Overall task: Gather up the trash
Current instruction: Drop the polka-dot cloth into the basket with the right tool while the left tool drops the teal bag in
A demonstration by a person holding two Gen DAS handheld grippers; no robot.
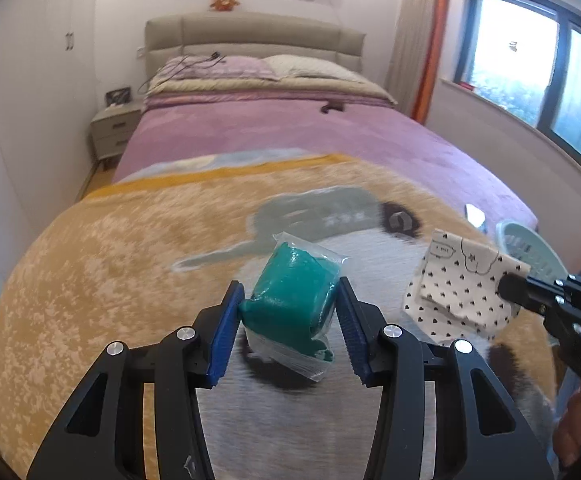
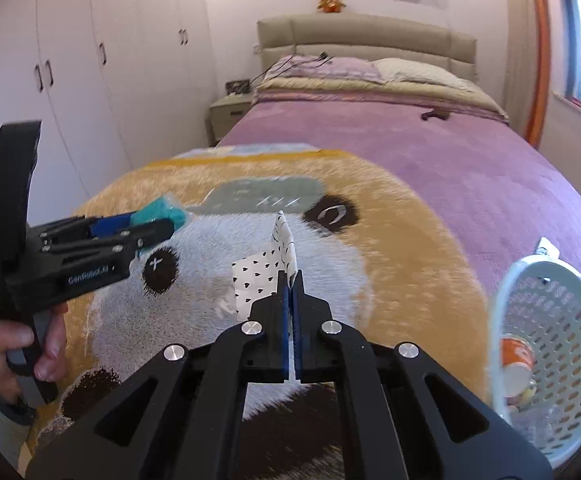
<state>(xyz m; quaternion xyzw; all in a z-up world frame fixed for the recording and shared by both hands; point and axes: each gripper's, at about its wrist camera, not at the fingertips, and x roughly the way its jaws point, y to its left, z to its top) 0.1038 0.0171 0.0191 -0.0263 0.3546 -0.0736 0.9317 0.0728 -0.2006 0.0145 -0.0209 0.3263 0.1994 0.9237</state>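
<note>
A teal packet in clear plastic wrap [image 1: 290,304] is lifted off the panda blanket [image 1: 110,260], and my left gripper [image 1: 289,285] is shut on it with both blue pads against its sides. The right wrist view shows the same packet [image 2: 166,210] at the tip of the left gripper [image 2: 158,228], which a hand holds at the left. My right gripper [image 2: 290,277] is shut on a white wrapper with small black hearts [image 2: 258,276], held up above the blanket. From the left wrist view, that wrapper [image 1: 458,288] hangs from the right gripper [image 1: 508,290].
A pale blue perforated basket [image 2: 506,300] stands tilted at the right on the bed, with an orange cup [image 2: 516,356] and other bits inside. The bed's purple cover [image 2: 470,168] runs back to pillows and a headboard. Wardrobe doors [image 2: 70,60] line the left wall.
</note>
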